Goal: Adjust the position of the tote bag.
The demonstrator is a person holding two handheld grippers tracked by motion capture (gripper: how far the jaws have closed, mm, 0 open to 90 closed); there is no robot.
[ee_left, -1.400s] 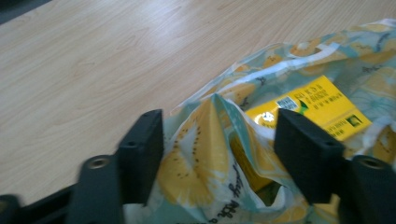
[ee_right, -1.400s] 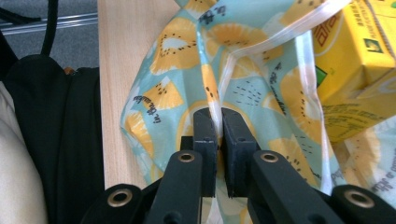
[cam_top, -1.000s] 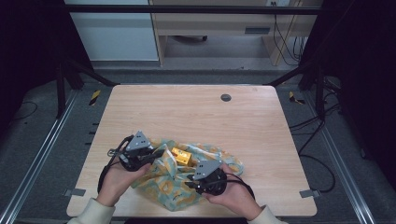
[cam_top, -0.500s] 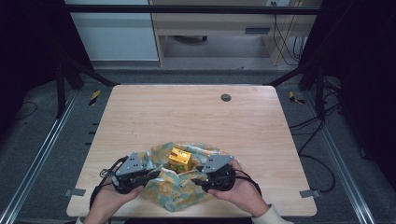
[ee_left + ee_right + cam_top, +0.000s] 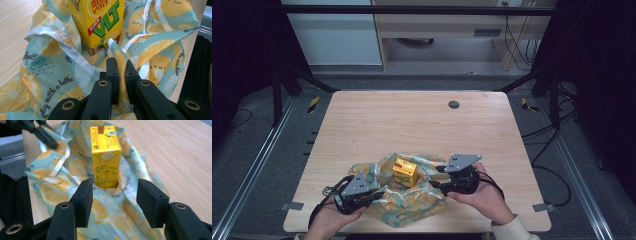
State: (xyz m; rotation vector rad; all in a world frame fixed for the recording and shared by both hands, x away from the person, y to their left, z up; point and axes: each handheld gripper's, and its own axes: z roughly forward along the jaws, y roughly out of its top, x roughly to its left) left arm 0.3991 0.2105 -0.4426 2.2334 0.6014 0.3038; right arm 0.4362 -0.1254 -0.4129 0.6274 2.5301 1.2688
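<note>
Wooden table is carrying a lemon-print cloth bag near its front edge, and a yellow lemon tea carton is standing upright on the cloth. The left gripper is pinching a fold of the bag, just in front of the carton. The right gripper has just been opening its jaws; nothing is between them, and the carton is standing just beyond. I judge wrapping is underway; next, the right gripper needs an edge to grasp.

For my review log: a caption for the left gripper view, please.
Left claw shut on lemon-print cloth beside upright yellow drink carton.
</note>
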